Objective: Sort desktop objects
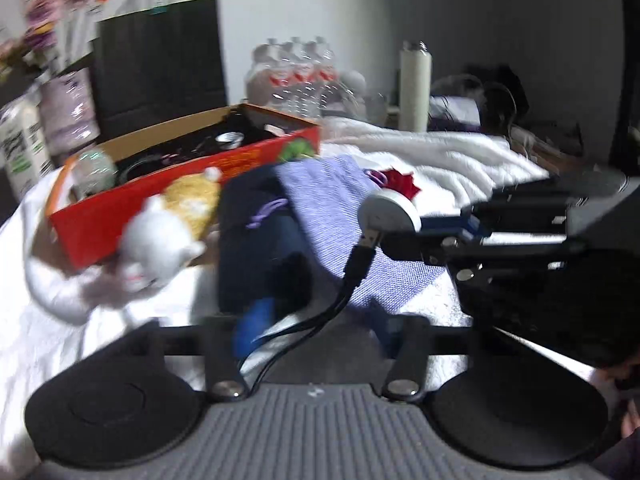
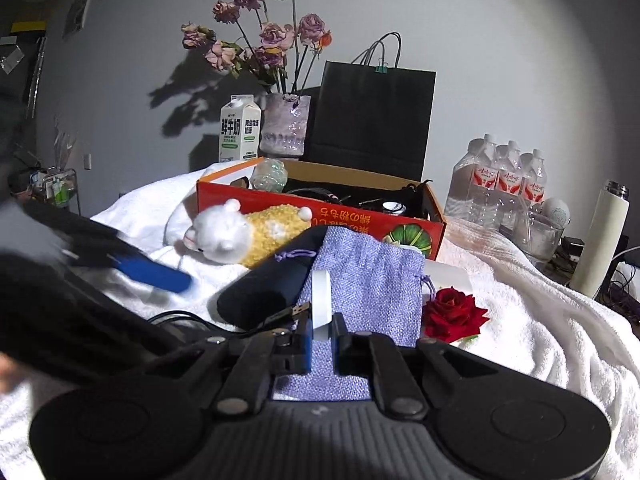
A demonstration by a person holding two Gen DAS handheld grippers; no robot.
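Note:
My right gripper [image 2: 322, 344] is shut on a white round disc [image 2: 322, 300], held on edge above a lavender drawstring bag [image 2: 368, 280]. In the left wrist view it [image 1: 420, 228] reaches in from the right with the disc [image 1: 390, 210]. A black cable [image 1: 320, 320] with a USB plug [image 1: 366, 240] hangs from beside the disc and runs between the fingers of my left gripper [image 1: 318, 330], which stands open with its pads clear of the cable. A dark pouch [image 1: 260, 248] lies beside the bag. The red cardboard box [image 2: 320, 216] stands behind, with a plush toy [image 2: 248, 236] against it.
A red rose [image 2: 454, 314] lies on the white towel [image 2: 540, 320] to the right of the bag. Behind the box stand a black paper bag [image 2: 372, 116], a vase of dried roses [image 2: 284, 124] and a milk carton [image 2: 239, 128]. Water bottles [image 2: 500, 180] and a white flask [image 2: 600, 236] stand at the right.

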